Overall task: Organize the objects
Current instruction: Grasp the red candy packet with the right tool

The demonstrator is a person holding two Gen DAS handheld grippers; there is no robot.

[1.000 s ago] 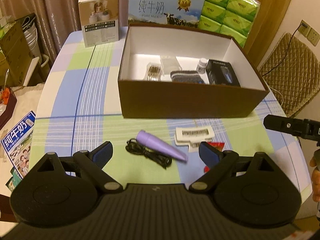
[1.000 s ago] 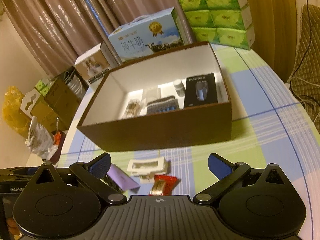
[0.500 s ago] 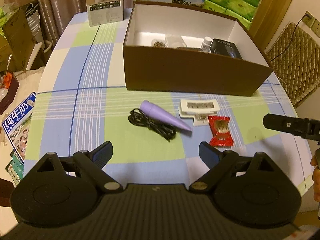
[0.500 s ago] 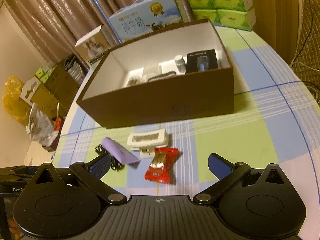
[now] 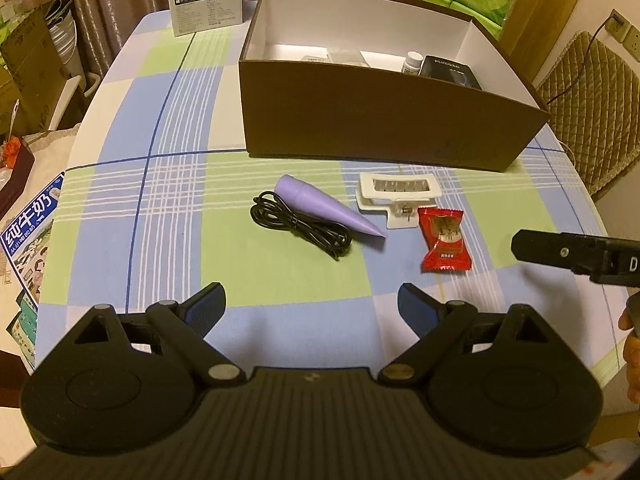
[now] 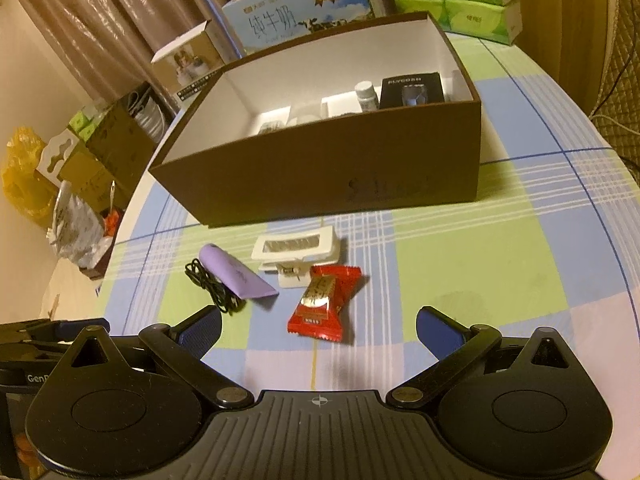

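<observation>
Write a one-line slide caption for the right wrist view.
Open right hand-held gripper above a red snack packet, beside a white clip, purple cone and black cable, before the brown box.

Left gripper [image 5: 311,303]: matte black housing, ribbed centre panel, two round discs at the sides, triangular cut-outs above them.
Left fingers [image 5: 206,307]: black link arms with silver pivot screws, blue textured pads.
Right gripper [image 6: 319,327]: same black build, small cross-hair mark on the ribbed panel.
Right fingers [image 6: 436,330]: blue pads on black arms, brass-toned pivot screws.
Lettering: white "GenR", cut off, on a black part at the left edge of the right wrist view.
</observation>
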